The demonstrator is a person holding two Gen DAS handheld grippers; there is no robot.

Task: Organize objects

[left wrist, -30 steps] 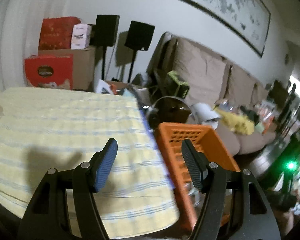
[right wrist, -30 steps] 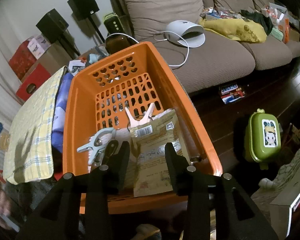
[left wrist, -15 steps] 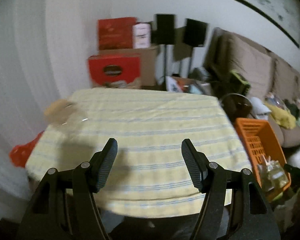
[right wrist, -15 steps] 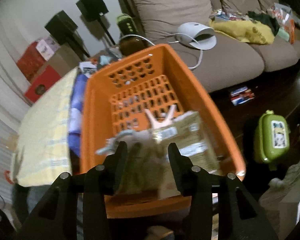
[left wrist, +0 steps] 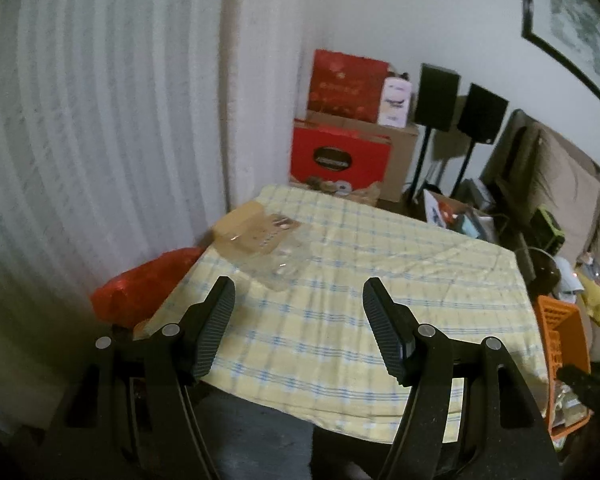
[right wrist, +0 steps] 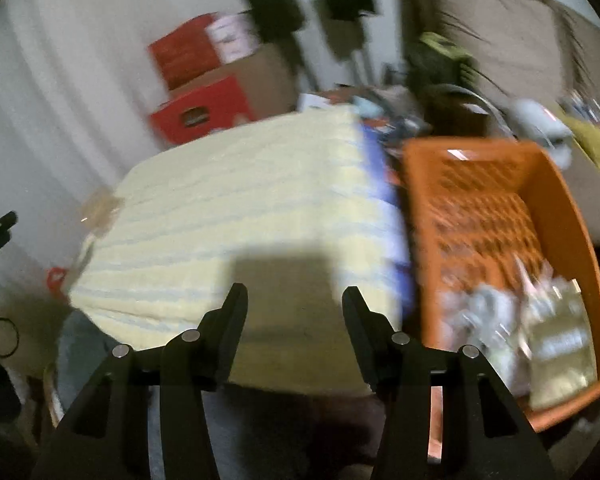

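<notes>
A table under a yellow checked cloth (left wrist: 380, 280) fills the left wrist view. At its far left corner lie a clear plastic packet (left wrist: 284, 258) and a tan packet (left wrist: 252, 226). My left gripper (left wrist: 300, 286) hangs open above the near part of the cloth, with nothing between its fingers. The right wrist view is blurred. My right gripper (right wrist: 295, 291) is over the near edge of the cloth (right wrist: 240, 200), its jaws opening and empty. To its right stands the orange basket (right wrist: 572, 220), which holds a pale packet (right wrist: 560, 344) and some clips (right wrist: 480, 312).
A red bag (left wrist: 140, 292) sits left of the table by the white curtain. Red and brown boxes (left wrist: 340, 160) and two black speakers (left wrist: 436, 96) stand behind it. A brown sofa (left wrist: 564, 200) runs along the right. The basket (left wrist: 560, 332) shows at the table's right edge.
Both views have swung left, from the basket to the table. The right gripper has left the packet in the basket and its jaws stand wider. The left gripper stays open.
</notes>
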